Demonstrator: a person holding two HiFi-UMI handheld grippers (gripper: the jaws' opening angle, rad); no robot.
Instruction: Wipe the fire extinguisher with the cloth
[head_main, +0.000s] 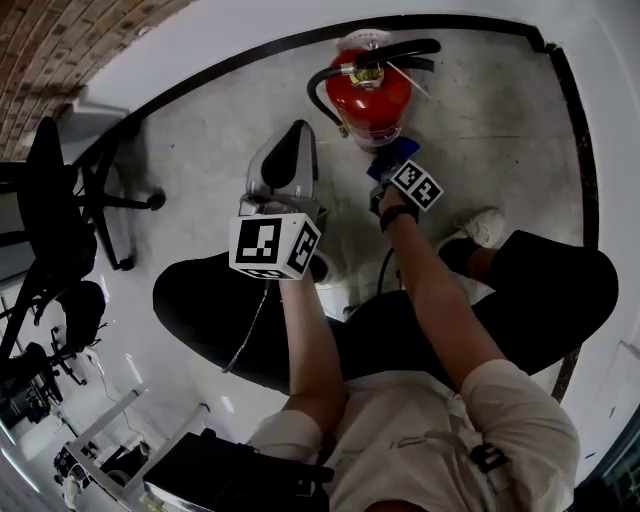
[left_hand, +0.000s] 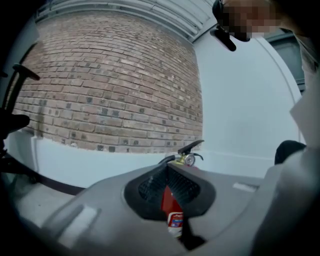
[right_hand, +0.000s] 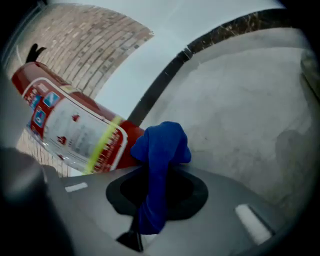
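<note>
Red extinguisher (right_hand: 75, 127) w/ white label; right gripper (right_hand: 156, 175) jaws clamp blue cloth (right_hand: 162, 145), left gripper (left_hand: 168, 169) seemingly closed.

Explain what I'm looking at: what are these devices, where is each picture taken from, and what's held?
No robot: a person holds a claw tool in each hand. The head view looks down from the person's head; the other two come from cameras riding on the claws. A red fire extinguisher stands on the grey floor near the wall. The right claw is shut on a blue cloth, close beside the extinguisher's lower body. The left claw has its tips together, holding nothing.
</note>
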